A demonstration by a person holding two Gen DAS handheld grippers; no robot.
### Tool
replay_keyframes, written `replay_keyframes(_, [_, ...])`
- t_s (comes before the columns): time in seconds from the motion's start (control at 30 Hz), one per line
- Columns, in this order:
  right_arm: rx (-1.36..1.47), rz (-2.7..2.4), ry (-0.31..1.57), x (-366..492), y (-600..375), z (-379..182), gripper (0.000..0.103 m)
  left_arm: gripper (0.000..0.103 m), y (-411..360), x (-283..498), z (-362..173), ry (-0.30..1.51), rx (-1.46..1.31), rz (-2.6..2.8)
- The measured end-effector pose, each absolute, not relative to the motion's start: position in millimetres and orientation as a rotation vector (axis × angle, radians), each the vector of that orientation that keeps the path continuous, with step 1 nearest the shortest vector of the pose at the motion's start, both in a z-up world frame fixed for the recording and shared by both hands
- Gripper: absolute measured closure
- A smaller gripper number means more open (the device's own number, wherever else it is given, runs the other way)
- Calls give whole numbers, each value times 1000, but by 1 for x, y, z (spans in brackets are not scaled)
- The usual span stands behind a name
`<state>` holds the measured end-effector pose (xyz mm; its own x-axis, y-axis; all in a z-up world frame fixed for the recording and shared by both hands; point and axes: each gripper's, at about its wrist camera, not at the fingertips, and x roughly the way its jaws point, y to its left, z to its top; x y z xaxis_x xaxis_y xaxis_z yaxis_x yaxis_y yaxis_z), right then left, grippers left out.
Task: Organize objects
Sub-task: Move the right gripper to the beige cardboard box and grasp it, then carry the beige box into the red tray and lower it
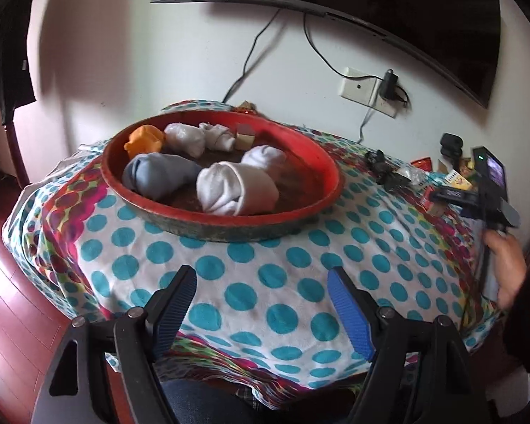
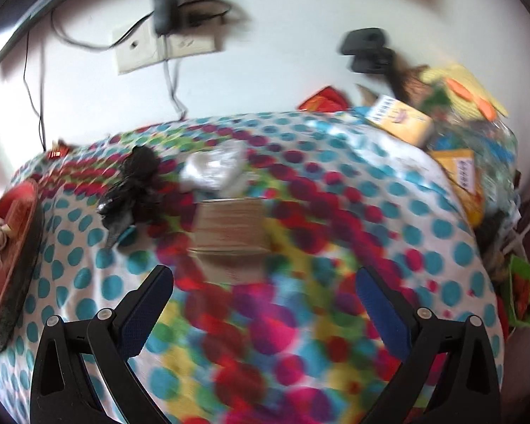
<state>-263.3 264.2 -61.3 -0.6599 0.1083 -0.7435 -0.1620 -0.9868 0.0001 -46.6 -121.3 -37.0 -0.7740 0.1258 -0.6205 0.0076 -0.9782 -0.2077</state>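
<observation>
In the left wrist view we saw bare spotted cloth (image 1: 251, 282) across the lower centre, with the red tray (image 1: 226, 226) blocking the middle. In the right wrist view, boxes (image 2: 399, 120) crowded the upper right and a black bundle (image 2: 134, 183) the centre left.

Wooden block (image 2: 229, 224) lies beyond the wide-spread right tool (image 2: 265, 309).

Desk (image 1: 275, 293) under polka-dot cloth. On it: red tray (image 1: 321, 155), black cord bundle (image 2: 134, 190), clear plastic wrap (image 2: 212, 169), wooden block (image 2: 229, 226), boxes (image 2: 399, 120) at right edge.
</observation>
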Motion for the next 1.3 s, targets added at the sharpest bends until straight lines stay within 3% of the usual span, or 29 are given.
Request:
replay_keyframes(0.07, [-1240, 2699, 103, -275, 260, -66, 4, 24, -120, -45, -38, -331, -1031, 2867])
replay_keyframes(0.13, [-1265, 2687, 124, -283, 260, -71, 35, 24, -118, -44, -37, -316, -1018, 2869])
replay_keyframes(0.17, [-1293, 2680, 127, -289, 259, -75, 44, 24, -117, -43, -37, -302, -1018, 2869])
replay_keyframes(0.2, [-1317, 2669, 122, -292, 257, -78, 62, 24, -116, -44, -38, -288, -1022, 2868])
replay_keyframes(1.3, [-1150, 2737, -27, -268, 234, -16, 61, 24, -98, -44, -47, -200, -1081, 2851])
